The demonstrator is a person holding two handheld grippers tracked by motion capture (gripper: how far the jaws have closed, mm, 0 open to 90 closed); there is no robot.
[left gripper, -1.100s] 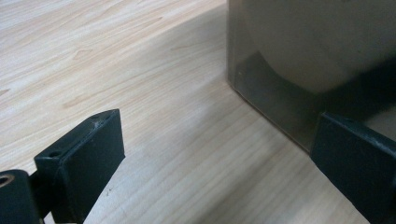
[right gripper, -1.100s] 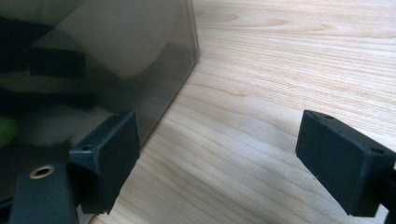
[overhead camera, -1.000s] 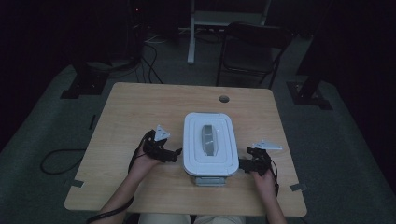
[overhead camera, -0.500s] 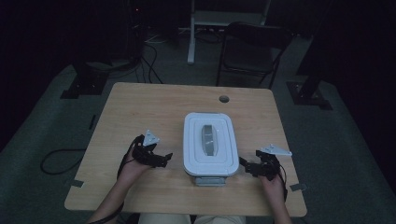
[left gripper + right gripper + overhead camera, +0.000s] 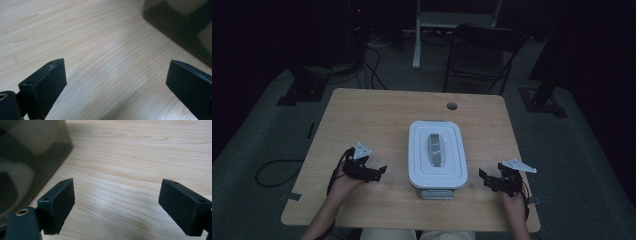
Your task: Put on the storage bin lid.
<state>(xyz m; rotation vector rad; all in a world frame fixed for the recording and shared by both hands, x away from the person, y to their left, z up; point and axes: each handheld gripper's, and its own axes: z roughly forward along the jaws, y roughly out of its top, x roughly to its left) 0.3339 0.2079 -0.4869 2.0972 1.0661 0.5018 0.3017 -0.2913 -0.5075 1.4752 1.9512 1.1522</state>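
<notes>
left claw (image 5: 379, 172) hovering spread, empty, left of lidded container (image 5: 437, 155) | right claw (image 5: 484, 179) spread, empty, lower right | container's contents seemingly dark, unclear | desk (image 5: 377, 115) centre

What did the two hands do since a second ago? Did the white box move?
Both hands drew away from the white box. The left gripper slid outward to the left, the right gripper outward to the right and nearer the table's front edge. Both stand apart from the box now, jaws open, holding nothing. The box kept its place in the middle of the table, lid on.
</notes>
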